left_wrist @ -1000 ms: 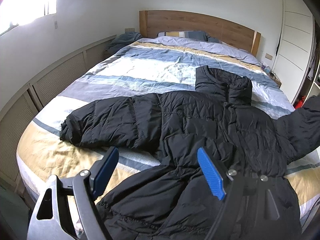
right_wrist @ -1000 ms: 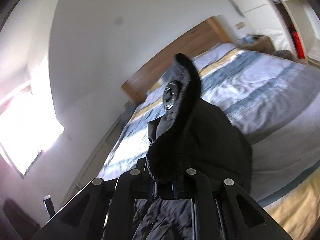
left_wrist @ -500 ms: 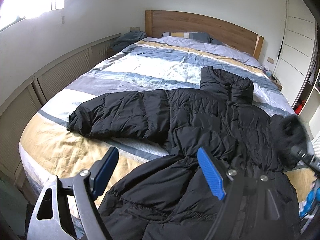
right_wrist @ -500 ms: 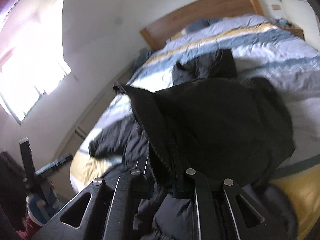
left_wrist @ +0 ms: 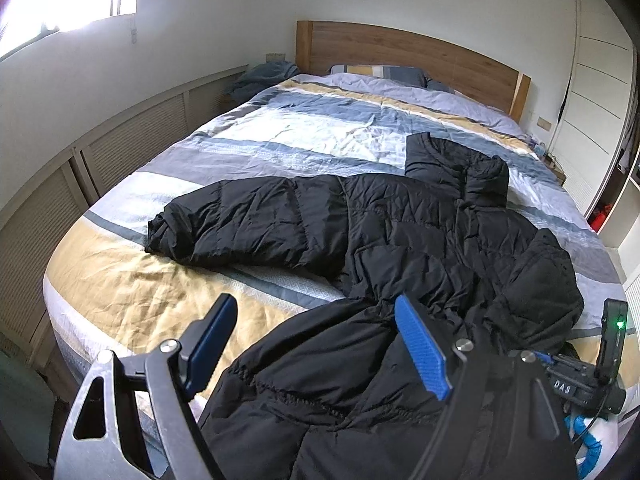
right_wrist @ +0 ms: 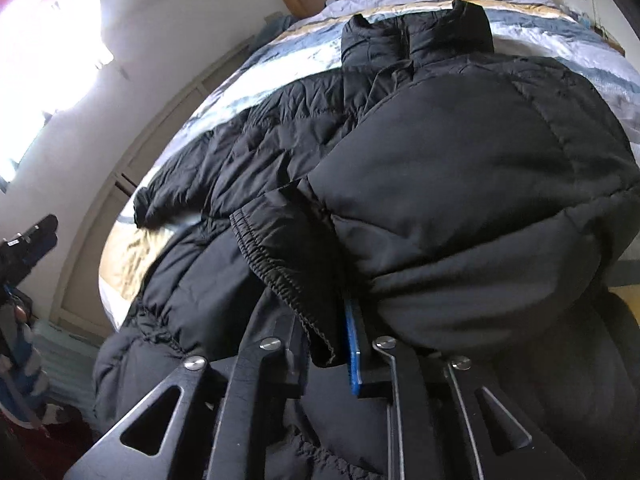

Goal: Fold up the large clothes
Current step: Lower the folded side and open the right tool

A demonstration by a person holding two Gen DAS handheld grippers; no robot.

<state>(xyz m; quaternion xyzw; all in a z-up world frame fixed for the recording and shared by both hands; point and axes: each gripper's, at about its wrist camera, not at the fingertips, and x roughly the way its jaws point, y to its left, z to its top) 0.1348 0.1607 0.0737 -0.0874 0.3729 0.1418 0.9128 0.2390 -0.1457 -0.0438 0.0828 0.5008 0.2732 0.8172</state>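
Observation:
A black puffer jacket (left_wrist: pixel 400 240) lies face up on the striped bed (left_wrist: pixel 120 292), collar toward the headboard, its left sleeve (left_wrist: pixel 240 224) stretched out to the left. My left gripper (left_wrist: pixel 316 340) is open and empty, hovering over the jacket's hem at the foot of the bed. My right gripper (right_wrist: pixel 324 336) is shut on the elastic cuff (right_wrist: pixel 276 264) of the right sleeve (right_wrist: pixel 460 184), which is folded in over the jacket's body. That folded sleeve also shows in the left wrist view (left_wrist: pixel 540 280).
A wooden headboard (left_wrist: pixel 400 52) and pillows (left_wrist: pixel 380 72) are at the far end. Low louvred cabinets (left_wrist: pixel 132 140) run along the left wall. A white wardrobe (left_wrist: pixel 592 92) stands at the right. The right gripper's body (left_wrist: pixel 592 380) shows at the bed's near right corner.
My right gripper has carried the right sleeve down and inward, laying it over the jacket's body. My left gripper has stayed open near the hem, drifting slightly.

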